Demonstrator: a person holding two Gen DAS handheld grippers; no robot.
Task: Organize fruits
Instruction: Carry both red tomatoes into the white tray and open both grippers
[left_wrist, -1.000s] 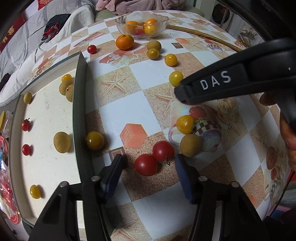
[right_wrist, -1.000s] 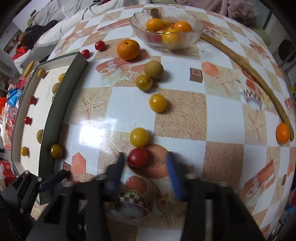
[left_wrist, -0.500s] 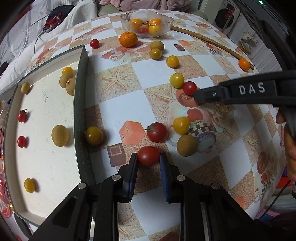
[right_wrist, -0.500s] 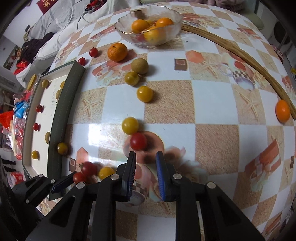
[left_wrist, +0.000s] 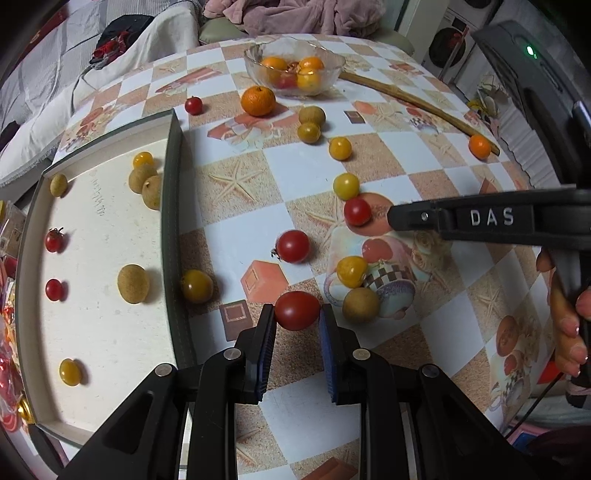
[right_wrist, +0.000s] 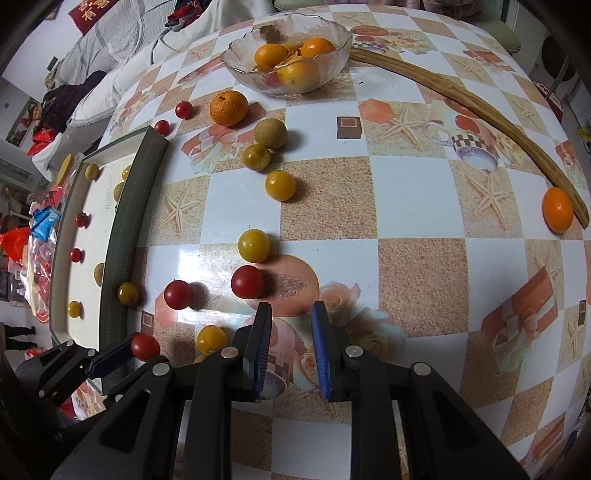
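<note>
gripping red tomato (left_wrist: 297, 310), left tool (left_wrist: 297, 318)

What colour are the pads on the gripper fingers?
Blue, ribbed pads on black fingers; clearest in the right wrist view.

Curved wooden stick (right_wrist: 476, 110) on patterned tablecloth (right_wrist: 406, 192); pink blanket (left_wrist: 295, 14) behind.
</note>
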